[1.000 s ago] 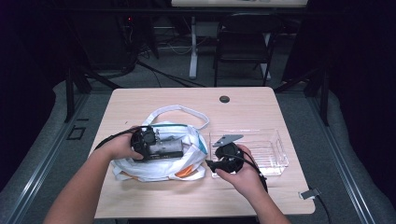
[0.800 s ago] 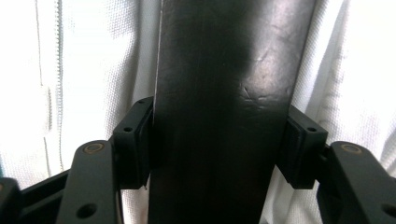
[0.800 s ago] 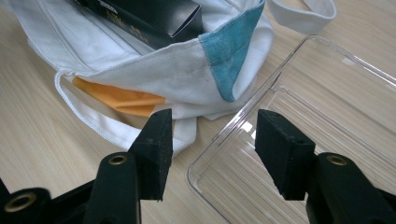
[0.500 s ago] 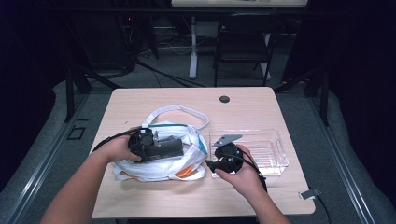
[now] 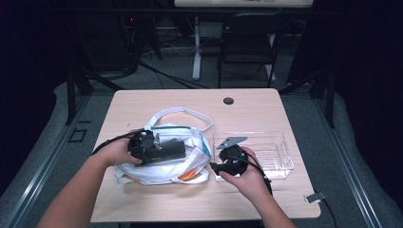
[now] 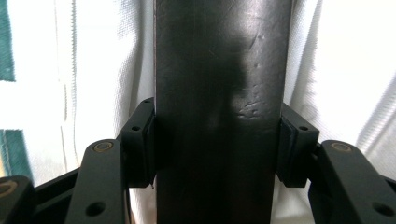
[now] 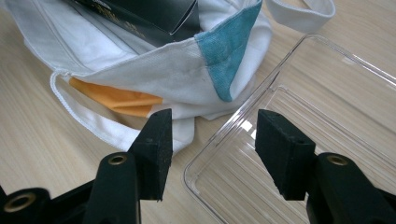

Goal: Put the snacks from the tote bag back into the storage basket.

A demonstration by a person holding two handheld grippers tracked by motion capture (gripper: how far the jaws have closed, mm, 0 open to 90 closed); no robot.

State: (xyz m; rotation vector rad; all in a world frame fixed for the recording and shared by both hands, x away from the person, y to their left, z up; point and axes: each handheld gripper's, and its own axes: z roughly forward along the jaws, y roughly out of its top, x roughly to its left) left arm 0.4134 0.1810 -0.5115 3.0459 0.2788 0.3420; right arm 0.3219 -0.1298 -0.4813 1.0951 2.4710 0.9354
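Note:
A white cloth bag [image 5: 190, 167] with teal and orange patches lies on the wooden table [image 5: 256, 109]. A long black box [image 5: 172, 151] lies across the bag's mouth. My left gripper [image 5: 160, 151] has just been closing with that box between its jaws. In the left gripper view both pads [image 6: 142, 140] press the sides of the black box [image 6: 219, 70]. My right gripper [image 5: 216, 167] stands open over the near corner of a clear plastic tray [image 7: 327, 93], beside the bag's edge [image 7: 140, 74]. Nothing is between its fingers [image 7: 156, 140].
The clear tray [image 5: 280, 159] sits right of the bag, and I see nothing inside it. The bag's white strap [image 5: 190, 114] loops toward the table's far side. A round cable hole [image 5: 228, 100] is near the far edge. A chair and dark floor lie beyond.

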